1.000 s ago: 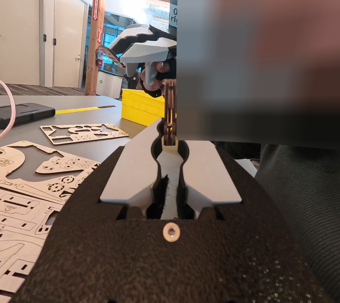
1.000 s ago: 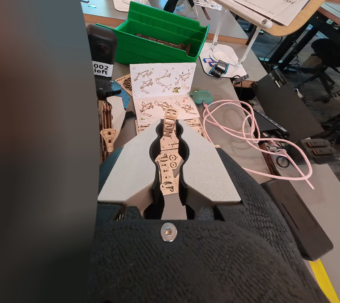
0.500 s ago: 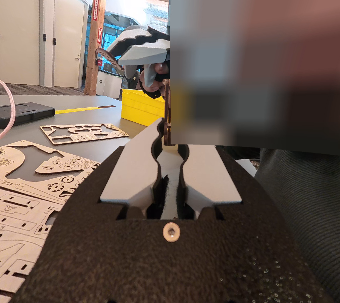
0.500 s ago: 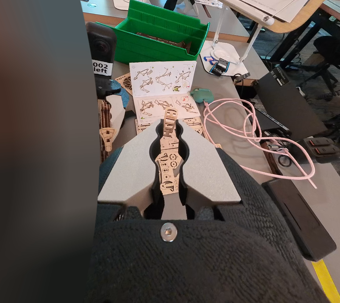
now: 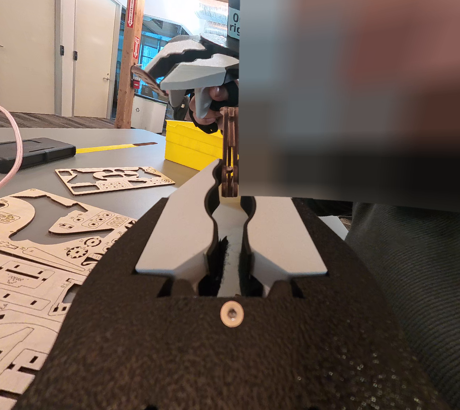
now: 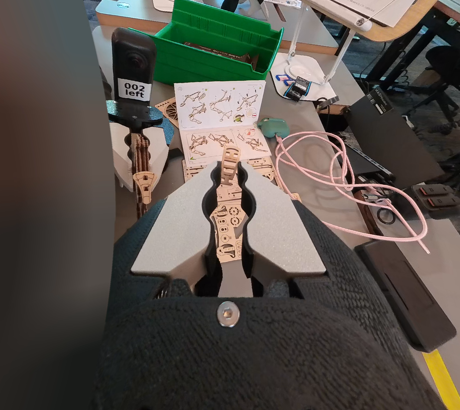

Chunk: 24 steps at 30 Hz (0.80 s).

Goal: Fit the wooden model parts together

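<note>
My left gripper (image 5: 230,181) is shut on a dark layered wooden assembly (image 5: 229,149), held upright and seen edge-on. It also shows in the right wrist view (image 6: 140,174), where the assembly (image 6: 142,179) sticks out between its fingers just above the table. My right gripper (image 6: 228,169) is shut on a pale slotted wooden strip (image 6: 230,164) and holds it above the table. In the left wrist view the right gripper (image 5: 155,79) hangs higher up behind the assembly, with the strip (image 5: 146,79) at its tips. The two parts are apart.
Laser-cut wooden part sheets (image 5: 44,236) (image 5: 112,179) lie flat at the left. A yellow bin (image 5: 191,147) stands behind. A green bin (image 6: 219,50), an open instruction sheet (image 6: 219,109), a teal case (image 6: 272,127), a pink cable (image 6: 348,186) and black boxes (image 6: 388,129) crowd the table.
Both grippers keep their hold. The right gripper has shifted only slightly, and the left gripper shows more fully in the right wrist view.
</note>
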Each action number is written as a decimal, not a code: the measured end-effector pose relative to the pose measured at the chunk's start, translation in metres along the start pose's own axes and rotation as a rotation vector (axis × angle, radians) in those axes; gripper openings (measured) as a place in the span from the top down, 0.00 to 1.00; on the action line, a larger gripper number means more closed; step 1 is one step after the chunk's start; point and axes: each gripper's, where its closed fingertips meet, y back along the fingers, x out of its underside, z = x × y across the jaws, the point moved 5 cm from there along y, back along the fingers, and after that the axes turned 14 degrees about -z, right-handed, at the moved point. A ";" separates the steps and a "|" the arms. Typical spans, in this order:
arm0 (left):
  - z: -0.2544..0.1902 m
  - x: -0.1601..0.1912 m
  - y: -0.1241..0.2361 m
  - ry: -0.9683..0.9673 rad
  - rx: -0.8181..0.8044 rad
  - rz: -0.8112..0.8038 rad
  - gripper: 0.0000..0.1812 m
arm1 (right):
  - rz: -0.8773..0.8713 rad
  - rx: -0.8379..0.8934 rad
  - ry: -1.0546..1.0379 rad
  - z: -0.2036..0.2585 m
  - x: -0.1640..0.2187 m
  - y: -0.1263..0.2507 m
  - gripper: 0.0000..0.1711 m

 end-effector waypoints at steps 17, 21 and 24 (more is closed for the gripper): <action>0.013 0.001 -0.002 0.045 -0.096 0.032 0.96 | -0.018 0.015 -0.007 -0.007 -0.003 0.010 0.94; 0.013 0.001 -0.002 0.045 -0.095 0.033 0.96 | -0.024 -0.004 -0.008 -0.004 -0.004 0.010 0.94; 0.013 0.001 -0.003 0.044 -0.094 0.034 0.96 | -0.037 -0.041 -0.007 0.000 -0.006 0.009 0.94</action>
